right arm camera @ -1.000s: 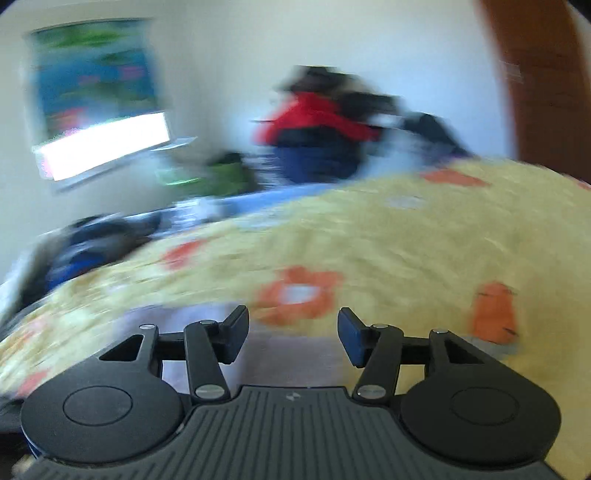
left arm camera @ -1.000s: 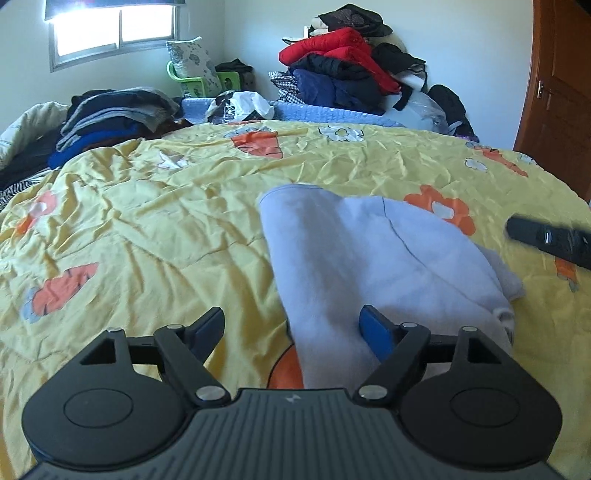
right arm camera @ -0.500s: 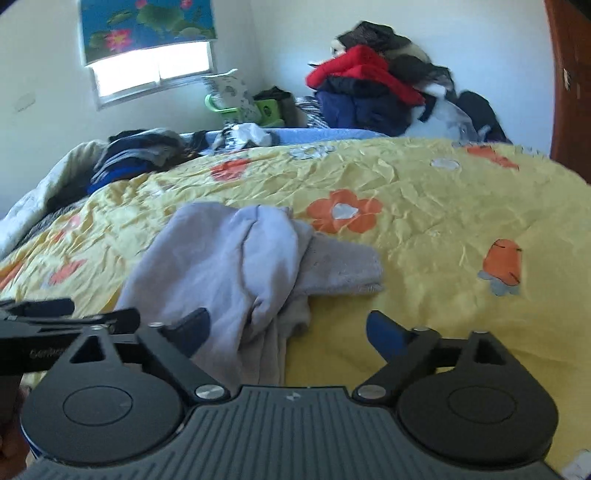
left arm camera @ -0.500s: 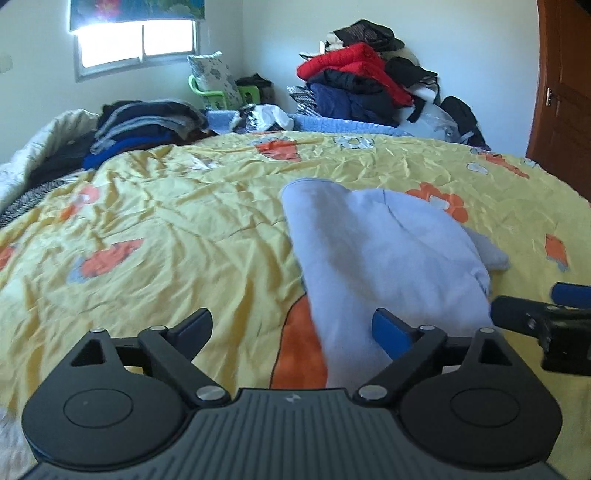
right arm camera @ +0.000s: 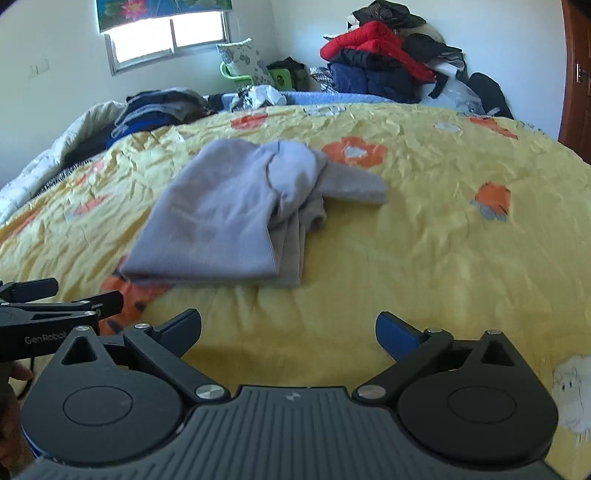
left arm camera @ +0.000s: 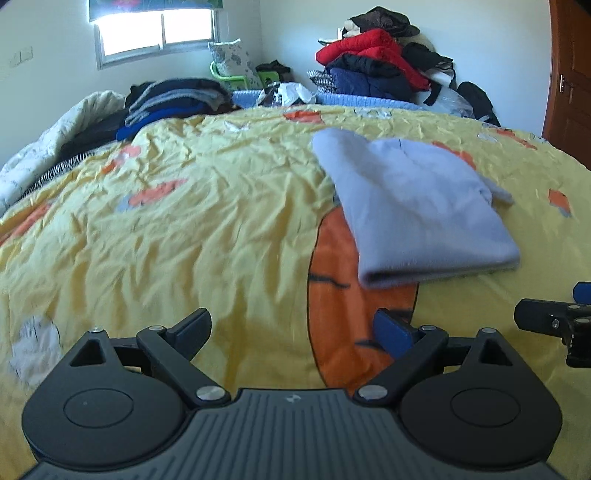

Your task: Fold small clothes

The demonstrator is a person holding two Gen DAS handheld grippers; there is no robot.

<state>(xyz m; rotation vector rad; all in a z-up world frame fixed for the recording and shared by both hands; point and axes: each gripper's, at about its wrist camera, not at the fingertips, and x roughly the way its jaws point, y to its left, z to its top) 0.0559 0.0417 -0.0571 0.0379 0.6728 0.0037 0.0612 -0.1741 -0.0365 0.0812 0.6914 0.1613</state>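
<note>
1. Left gripper [left arm camera: 293, 330]: fingers spread wide, nothing held; poised above the yellow bedspread [left arm camera: 184, 229].
2. Right gripper [right arm camera: 288, 330]: fingers equally wide apart, nothing held.
3. Grey garment [right arm camera: 229, 214]: laid folded on the bedspread, beyond both grippers, touched by neither.

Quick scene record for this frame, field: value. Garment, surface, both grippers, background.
garment: grey top lying partly folded, one sleeve sticking out to the side
surface: yellow bedspread with orange flower and carrot prints
left gripper: open, empty, short of the garment's near edge
right gripper: open, empty, short of the garment
background: clothes pile with a red jacket against the wall, darker stack at the left, window
</note>
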